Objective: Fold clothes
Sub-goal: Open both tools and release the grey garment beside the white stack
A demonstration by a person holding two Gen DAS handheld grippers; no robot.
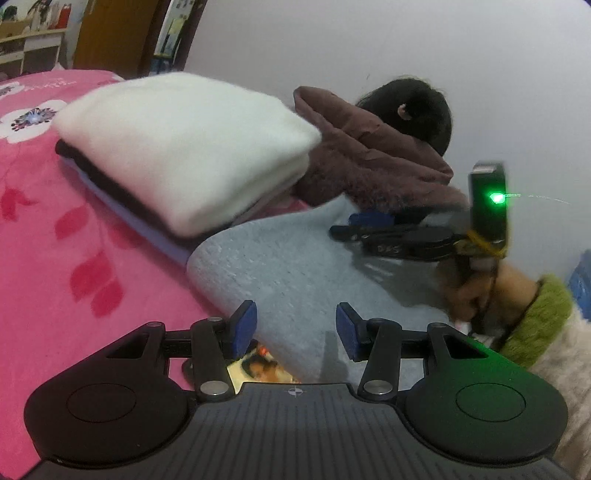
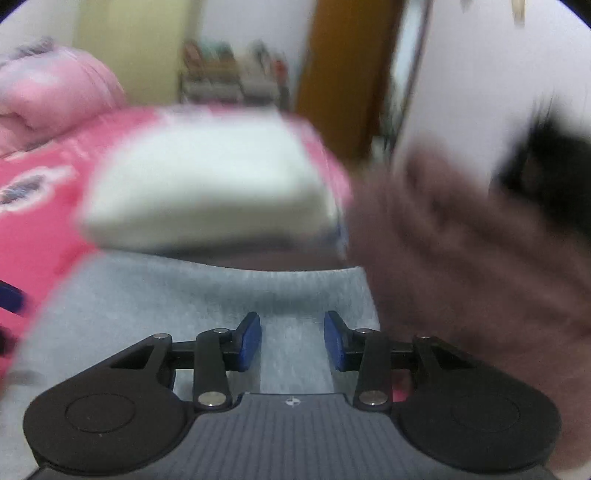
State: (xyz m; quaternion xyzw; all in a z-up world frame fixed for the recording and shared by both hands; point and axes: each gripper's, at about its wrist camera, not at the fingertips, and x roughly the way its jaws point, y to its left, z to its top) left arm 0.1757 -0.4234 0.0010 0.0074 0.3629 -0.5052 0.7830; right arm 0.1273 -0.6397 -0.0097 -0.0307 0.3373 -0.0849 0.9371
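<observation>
Grey knitted garment (image 1: 295, 273) spread flat on a pink floral blanket (image 1: 55, 258), near edge rounded into a fold and reaching toward the left wrist camera. Same grey cloth (image 2: 221, 291) filling the lower middle of the right wrist view, badly blurred.

Just behind it, a stack of folded clothes (image 1: 192, 147): thick white piece on top, dark layer and pale lilac layer beneath, all lying on the blanket. Also seen blurred from the right wrist (image 2: 207, 184). Beside the stack, toward the wall, a heap of brown fleecy fabric (image 1: 369, 162) with a dark furry trim (image 1: 417, 110) at its top.

Left gripper (image 1: 295, 328) low over the near edge of the grey garment, blue pads (image 1: 243, 325) spread apart, nothing between them. A small printed picture (image 1: 262, 365) showing under the gripper body.

Right gripper (image 1: 364, 227) lying low across the far side of the grey garment, held by a hand (image 1: 476, 291) in a green fuzzy cuff (image 1: 535, 321), green light glowing on its upright housing. From its own camera, right gripper (image 2: 293, 339) with blue pads (image 2: 249, 339) parted, only grey cloth visible through the gap, no cloth clamped.

Behind, a plain white wall (image 1: 369, 37), a wooden door (image 1: 114, 33) and a shelf of clutter (image 1: 33, 33).
</observation>
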